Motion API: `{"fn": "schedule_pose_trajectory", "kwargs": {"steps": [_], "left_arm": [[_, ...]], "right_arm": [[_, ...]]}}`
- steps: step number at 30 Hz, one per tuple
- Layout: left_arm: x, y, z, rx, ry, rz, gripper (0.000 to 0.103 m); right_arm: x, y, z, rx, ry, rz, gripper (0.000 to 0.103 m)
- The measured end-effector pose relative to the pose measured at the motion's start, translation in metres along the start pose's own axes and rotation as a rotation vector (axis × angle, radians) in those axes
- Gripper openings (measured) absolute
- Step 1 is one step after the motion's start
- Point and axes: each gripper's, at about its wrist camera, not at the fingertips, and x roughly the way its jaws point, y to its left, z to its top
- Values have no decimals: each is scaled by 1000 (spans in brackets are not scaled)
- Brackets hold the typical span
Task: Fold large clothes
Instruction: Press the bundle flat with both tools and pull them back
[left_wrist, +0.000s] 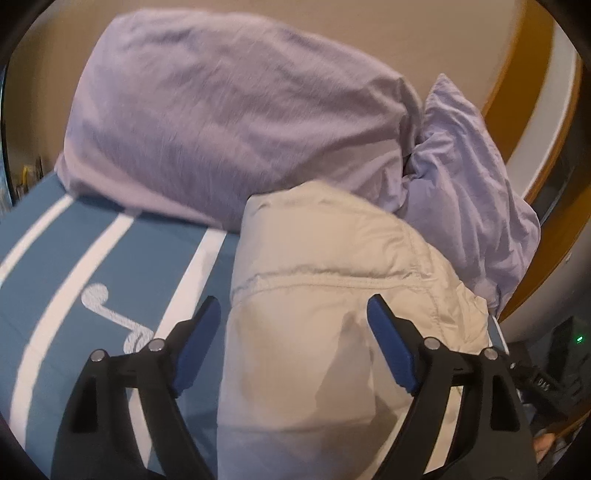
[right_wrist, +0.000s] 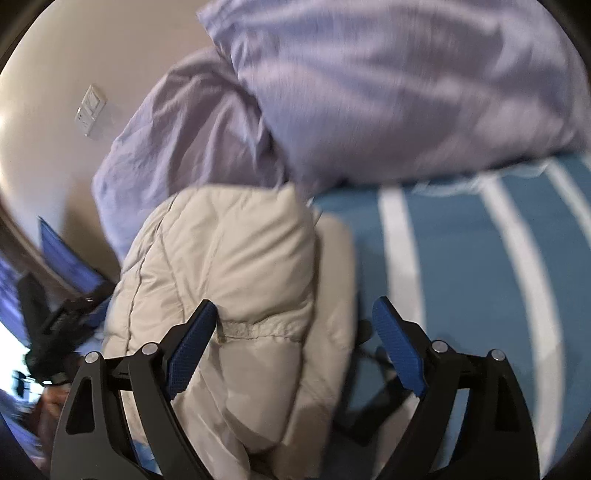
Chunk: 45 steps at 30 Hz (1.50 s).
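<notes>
A beige padded garment (left_wrist: 325, 302) lies folded into a thick bundle on the blue bedspread with white stripes (left_wrist: 74, 266). My left gripper (left_wrist: 293, 306) is open, its blue pads spread either side of the bundle's near end. In the right wrist view the same beige garment (right_wrist: 229, 266) fills the lower middle. My right gripper (right_wrist: 293, 310) is open, the left pad against the garment's seam, the right pad over the bedspread (right_wrist: 461, 258). The left gripper shows blurred at that view's left edge (right_wrist: 62, 317).
Two lilac pillows (left_wrist: 221, 118) (left_wrist: 472, 192) lean against the beige wall behind the garment; they also show in the right wrist view (right_wrist: 388, 85). A wall switch plate (right_wrist: 90, 110) is on the wall. A wooden headboard edge (left_wrist: 517, 85) and dark equipment (left_wrist: 554, 369) stand at right.
</notes>
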Motion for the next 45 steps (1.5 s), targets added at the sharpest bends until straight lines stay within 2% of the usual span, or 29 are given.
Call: {"fn": "schedule_pose_trajectory", "kwargs": {"steps": [2, 4, 5, 9, 12, 15, 22, 30, 34, 37, 40, 41, 42, 45], "left_arm": [[-1, -7, -1, 20, -3, -3, 82], [3, -16, -4, 44, 18, -8, 82], [6, -21, -7, 59, 29, -1, 83], [15, -41, -22, 178, 19, 77, 83], [17, -44, -26, 200, 20, 84, 83], [19, -45, -29, 209, 18, 88, 83], [18, -48, -32, 225, 1, 91, 84], [17, -50, -36, 236, -8, 94, 90], [10, -49, -39, 234, -8, 96, 93], [-4, -45, -43, 218, -4, 88, 96], [-24, -42, -52, 226, -17, 92, 100], [-30, -42, -54, 232, -21, 95, 101], [-40, -40, -59, 239, -28, 97, 101], [-63, -36, -71, 245, -32, 92, 101]], "right_arm": [[-9, 9, 2, -42, -52, -44, 88], [-14, 25, 1, -109, -82, -77, 80], [-13, 35, 1, -142, -92, -90, 73], [-9, 61, -6, -258, -104, -125, 59], [-3, 76, -13, -325, -114, -148, 53], [6, 81, -16, -337, -109, -168, 49], [26, 71, -28, -331, -62, -194, 49], [34, 55, -33, -253, -44, -142, 49], [33, 54, -38, -247, -47, -147, 49], [22, 60, -40, -259, -62, -176, 57], [6, 68, -49, -277, -85, -210, 77], [-1, 72, -52, -288, -94, -232, 90], [-10, 76, -58, -305, -105, -248, 97], [-31, 84, -71, -340, -131, -260, 102]]}}
